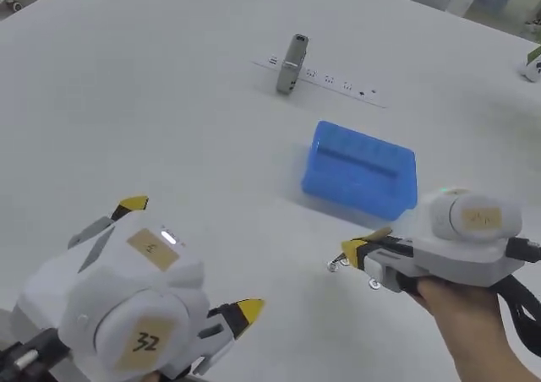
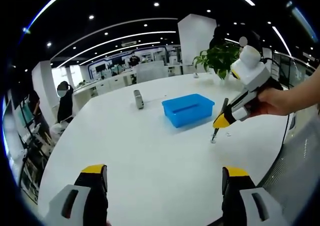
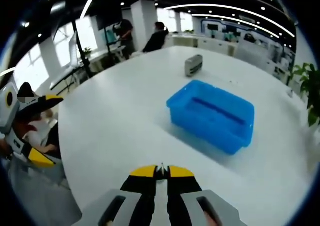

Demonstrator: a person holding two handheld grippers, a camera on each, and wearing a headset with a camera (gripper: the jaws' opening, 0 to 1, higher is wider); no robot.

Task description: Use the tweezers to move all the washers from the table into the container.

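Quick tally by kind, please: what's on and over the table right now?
Washers: 2
Blue container: 1
Tweezers: 1
Hand-held grippers: 2
Grey upright device: 1
White socket strip: 1
Total: 8

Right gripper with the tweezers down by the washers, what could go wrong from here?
The washers are small and lie flat on the smooth table, so the tweezers, held in the tongs of the right gripper, may slip and flick one away, perhaps towards the table's edge. The blue container stands apart from them and has a raised wall; a weakly pinched washer could drop on the way.
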